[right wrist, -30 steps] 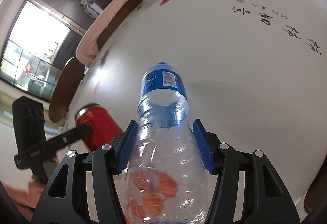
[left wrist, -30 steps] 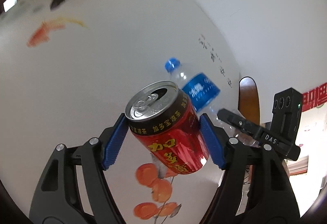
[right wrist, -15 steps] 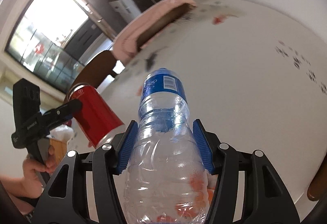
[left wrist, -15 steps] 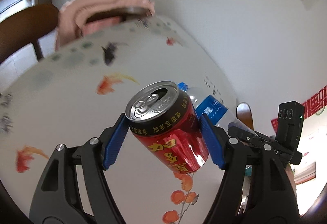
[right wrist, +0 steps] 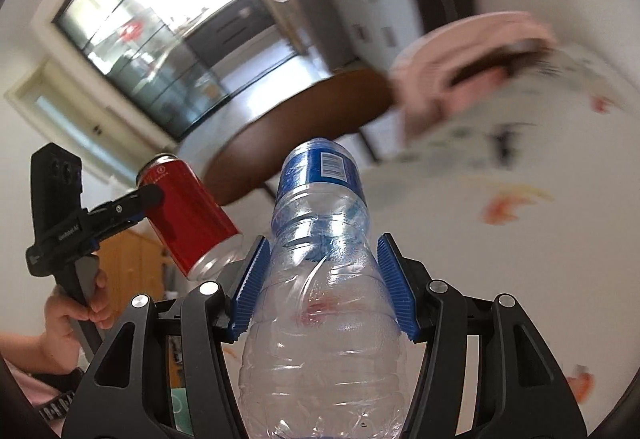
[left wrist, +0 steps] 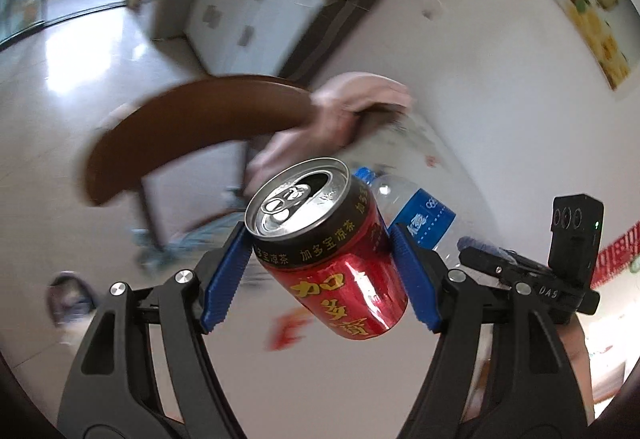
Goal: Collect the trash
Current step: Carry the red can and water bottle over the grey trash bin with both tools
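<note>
Both hands full, lifted off the table.
My left gripper [left wrist: 320, 271] clamps the red can [left wrist: 328, 251]; my right gripper [right wrist: 320, 287] pinches the clear bottle [right wrist: 320, 279], both apparently in midair amid blur.

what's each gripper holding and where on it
The left gripper clamps the red can across its sides, near the top. The right gripper clamps the bottle across its shoulder, below the label.
</note>
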`<state>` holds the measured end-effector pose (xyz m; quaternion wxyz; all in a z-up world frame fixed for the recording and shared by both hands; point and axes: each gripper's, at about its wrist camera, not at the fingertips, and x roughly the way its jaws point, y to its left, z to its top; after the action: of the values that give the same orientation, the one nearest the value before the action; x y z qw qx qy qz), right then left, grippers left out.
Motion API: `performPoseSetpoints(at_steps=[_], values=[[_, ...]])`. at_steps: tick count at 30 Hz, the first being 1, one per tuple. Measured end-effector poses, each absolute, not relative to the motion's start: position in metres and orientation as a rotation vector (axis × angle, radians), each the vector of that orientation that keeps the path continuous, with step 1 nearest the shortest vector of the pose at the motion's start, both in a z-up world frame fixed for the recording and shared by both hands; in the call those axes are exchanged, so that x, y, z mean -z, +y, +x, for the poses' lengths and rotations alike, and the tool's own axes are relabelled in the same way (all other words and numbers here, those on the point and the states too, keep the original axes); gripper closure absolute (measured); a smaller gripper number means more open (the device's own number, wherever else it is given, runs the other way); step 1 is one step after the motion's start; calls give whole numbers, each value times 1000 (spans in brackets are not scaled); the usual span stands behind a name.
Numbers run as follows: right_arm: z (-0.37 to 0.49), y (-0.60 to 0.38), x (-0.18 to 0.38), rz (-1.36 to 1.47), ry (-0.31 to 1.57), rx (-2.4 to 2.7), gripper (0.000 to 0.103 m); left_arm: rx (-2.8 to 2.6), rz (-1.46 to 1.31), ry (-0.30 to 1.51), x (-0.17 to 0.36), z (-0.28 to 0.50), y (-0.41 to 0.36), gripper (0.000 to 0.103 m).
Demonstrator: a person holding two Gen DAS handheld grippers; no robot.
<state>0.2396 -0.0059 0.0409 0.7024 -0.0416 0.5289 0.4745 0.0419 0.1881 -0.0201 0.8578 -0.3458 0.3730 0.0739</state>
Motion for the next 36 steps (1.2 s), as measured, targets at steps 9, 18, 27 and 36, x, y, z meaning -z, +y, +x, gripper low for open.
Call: performPoseSetpoints(at_steps=[9, 18, 27, 36], values=[[116, 224, 34, -137, 1320, -1297, 46, -408, -765, 839, 66, -107, 357, 35], [-1, 370, 156, -219, 1559, -1378, 46, -654, -950, 949, 175, -227, 455, 35], [-70, 412, 296, -238, 1753, -1210, 46, -758, -1107, 1091, 332, -270, 503, 35], [-79, 392, 448, -185, 1876, -990, 46, -733, -1142, 1210, 477, -241, 511, 35]])
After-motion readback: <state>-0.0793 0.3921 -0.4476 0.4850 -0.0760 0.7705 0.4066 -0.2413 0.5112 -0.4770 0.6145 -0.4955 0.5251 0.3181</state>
